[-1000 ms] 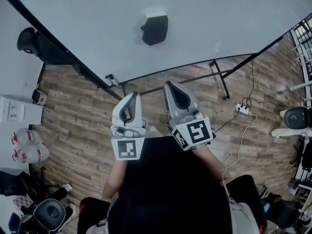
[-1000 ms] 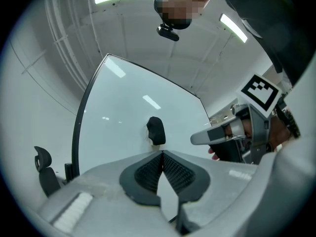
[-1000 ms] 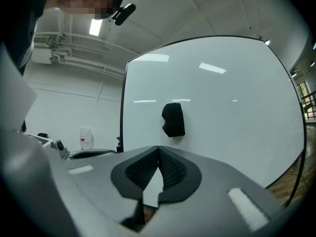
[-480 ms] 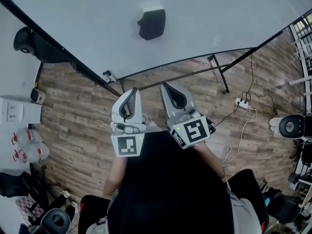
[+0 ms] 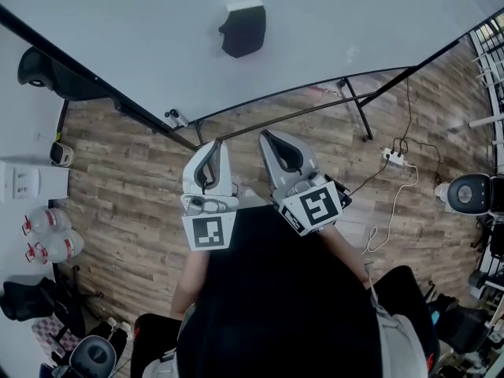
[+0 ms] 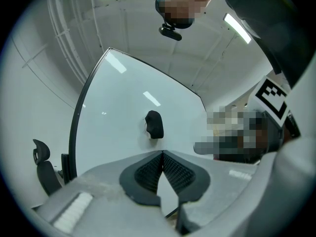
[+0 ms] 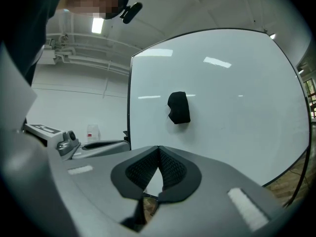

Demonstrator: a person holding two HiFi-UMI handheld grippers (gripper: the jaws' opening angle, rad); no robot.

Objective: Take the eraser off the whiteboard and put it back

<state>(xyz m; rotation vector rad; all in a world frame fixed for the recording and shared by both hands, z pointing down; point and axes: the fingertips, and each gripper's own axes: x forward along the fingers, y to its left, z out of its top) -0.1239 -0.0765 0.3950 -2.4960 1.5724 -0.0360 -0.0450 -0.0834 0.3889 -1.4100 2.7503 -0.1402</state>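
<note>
A black eraser sticks to the whiteboard, with nothing touching it; it also shows in the left gripper view and in the right gripper view. Both grippers are held close in front of the person's body, well short of the board. My left gripper is shut, its ribbed pads meeting at the tips with nothing between them. My right gripper is shut and empty too. Each points level toward the board, with the eraser above and beyond its tips.
The whiteboard stands on a black frame with legs over a wood floor. A power strip with cables lies at the right. Black chairs and a white desk with bottles are at the left.
The view has shifted slightly, so the eraser sits a little higher and further left in the picture. Both grippers stay shut and close to the body.
</note>
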